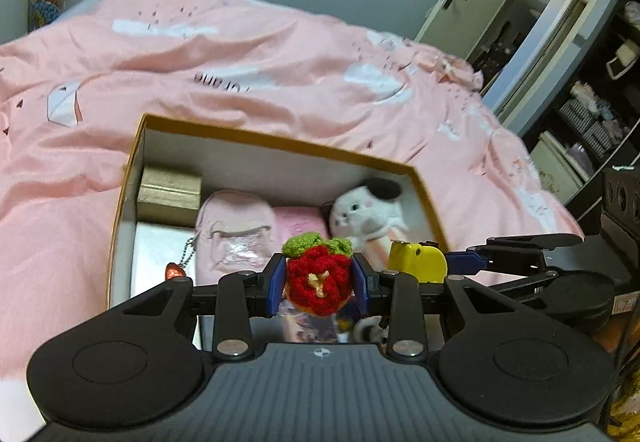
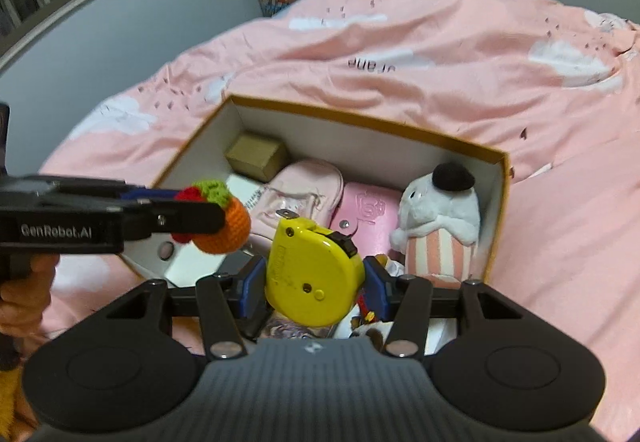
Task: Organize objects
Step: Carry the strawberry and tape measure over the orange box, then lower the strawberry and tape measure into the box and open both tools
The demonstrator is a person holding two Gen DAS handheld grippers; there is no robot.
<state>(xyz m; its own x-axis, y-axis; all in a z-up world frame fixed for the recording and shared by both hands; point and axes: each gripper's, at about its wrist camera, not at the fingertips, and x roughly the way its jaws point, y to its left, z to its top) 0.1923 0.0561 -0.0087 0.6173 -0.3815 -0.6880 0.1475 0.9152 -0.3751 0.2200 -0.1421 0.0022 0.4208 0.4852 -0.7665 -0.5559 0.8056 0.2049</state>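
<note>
An open cardboard box (image 1: pixel 280 140) (image 2: pixel 460 144) sits on a pink bed. My left gripper (image 1: pixel 319 284) is shut on a crocheted toy (image 1: pixel 318 278) with a red flower, green leaves and an orange body, and holds it above the box's near edge. The toy (image 2: pixel 224 224) and left gripper (image 2: pixel 204 208) also show at the left of the right wrist view. My right gripper (image 2: pixel 316 284) is shut on a yellow tape measure (image 2: pixel 314 274), held over the box's near side. The tape measure (image 1: pixel 418 262) shows in the left wrist view too.
Inside the box lie a gold box (image 1: pixel 170 194), a pink pouch (image 1: pixel 236 226), a pink case (image 2: pixel 370 212), a white plush cat (image 2: pixel 440 218) and a white flat item (image 1: pixel 160 254). The pink duvet (image 1: pixel 240 54) surrounds the box. Shelves (image 1: pixel 592 114) stand at the right.
</note>
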